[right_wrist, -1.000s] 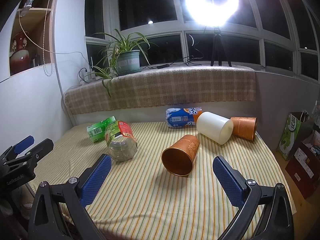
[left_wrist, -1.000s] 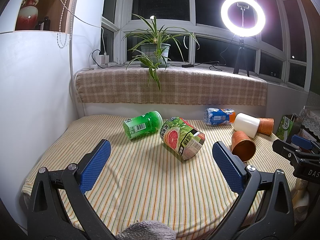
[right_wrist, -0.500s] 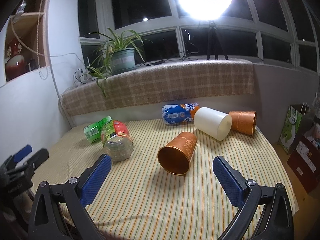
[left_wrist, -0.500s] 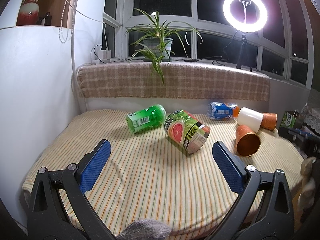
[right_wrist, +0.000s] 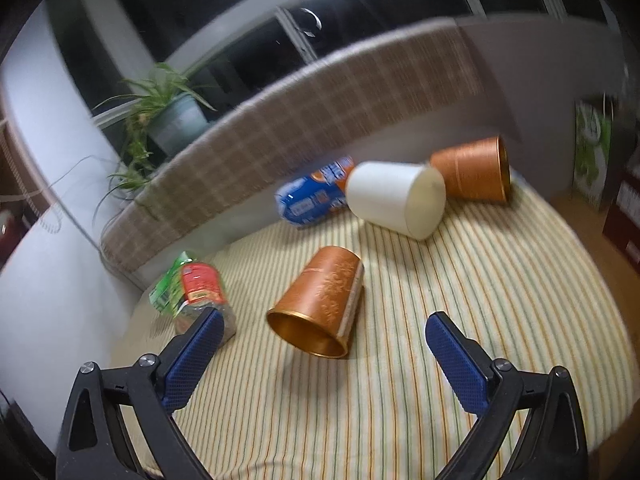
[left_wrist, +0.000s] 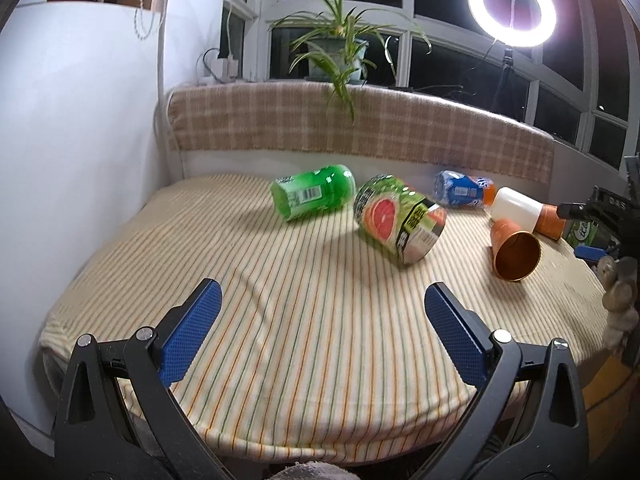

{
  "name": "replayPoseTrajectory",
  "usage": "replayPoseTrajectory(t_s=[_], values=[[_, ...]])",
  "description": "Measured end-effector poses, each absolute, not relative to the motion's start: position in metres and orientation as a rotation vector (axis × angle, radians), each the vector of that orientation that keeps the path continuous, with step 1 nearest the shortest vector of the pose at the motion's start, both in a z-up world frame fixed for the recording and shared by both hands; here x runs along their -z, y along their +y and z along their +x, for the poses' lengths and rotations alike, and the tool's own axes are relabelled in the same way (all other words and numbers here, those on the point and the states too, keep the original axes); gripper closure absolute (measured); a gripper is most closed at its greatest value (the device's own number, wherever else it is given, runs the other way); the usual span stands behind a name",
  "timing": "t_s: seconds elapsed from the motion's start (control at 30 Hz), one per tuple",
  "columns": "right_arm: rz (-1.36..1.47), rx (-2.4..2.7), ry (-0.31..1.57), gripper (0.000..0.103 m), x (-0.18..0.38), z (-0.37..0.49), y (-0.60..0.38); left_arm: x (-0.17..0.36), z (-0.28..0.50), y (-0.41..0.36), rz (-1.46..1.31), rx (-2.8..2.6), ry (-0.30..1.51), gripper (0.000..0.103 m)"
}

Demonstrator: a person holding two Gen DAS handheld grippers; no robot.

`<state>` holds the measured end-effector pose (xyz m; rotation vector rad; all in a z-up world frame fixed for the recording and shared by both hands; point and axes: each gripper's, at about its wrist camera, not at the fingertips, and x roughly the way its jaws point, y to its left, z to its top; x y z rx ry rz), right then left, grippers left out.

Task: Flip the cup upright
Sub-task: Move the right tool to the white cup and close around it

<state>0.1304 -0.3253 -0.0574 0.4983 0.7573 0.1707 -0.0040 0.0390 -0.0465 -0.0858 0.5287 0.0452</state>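
Observation:
A copper cup (right_wrist: 320, 308) lies on its side on the striped tablecloth, mouth toward me; it also shows in the left wrist view (left_wrist: 514, 250). My right gripper (right_wrist: 320, 356) is open and empty, its blue pads straddling the space just in front of the cup's mouth, not touching it. A white cup (right_wrist: 396, 200) and a second copper cup (right_wrist: 472, 170) lie on their sides behind it. My left gripper (left_wrist: 320, 328) is open and empty over the near left of the table, far from the cups.
A green bottle (left_wrist: 314, 194), a grapefruit-label bottle (left_wrist: 400, 218) and a blue bottle (left_wrist: 462, 190) lie on the table (left_wrist: 280, 320). A plaid-covered sill (left_wrist: 360, 124) with a potted plant (left_wrist: 336, 52) runs behind. A ring light (left_wrist: 512, 8) stands at right.
My right gripper has moved forward and tilted, closing in on the near copper cup. My left gripper has shifted slightly; the view is a little higher and turned.

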Motion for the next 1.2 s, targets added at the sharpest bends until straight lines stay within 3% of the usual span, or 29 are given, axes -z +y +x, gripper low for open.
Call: replayPoseTrajectory(t_s=[0.3, 0.57, 0.77, 1.2], values=[[0.589, -0.15, 0.835, 0.008, 0.071, 0.176, -0.345, 0.053, -0.003, 0.05, -0.085, -0.067, 0.556, 0.0], [0.279, -0.107, 0.813, 0.008, 0.038, 0.222, -0.347, 0.064, 0.002, 0.056, -0.082, -0.082, 0.591, 0.0], [-0.031, -0.154, 0.939, 0.009, 0.024, 0.277, -0.339, 0.066, 0.011, 0.058, -0.083, -0.096, 0.61, 0.0], [-0.277, -0.291, 1.175, 0.017, 0.061, 0.331, -0.318, 0.067, 0.034, 0.062, -0.083, -0.131, 0.64, 0.0]])
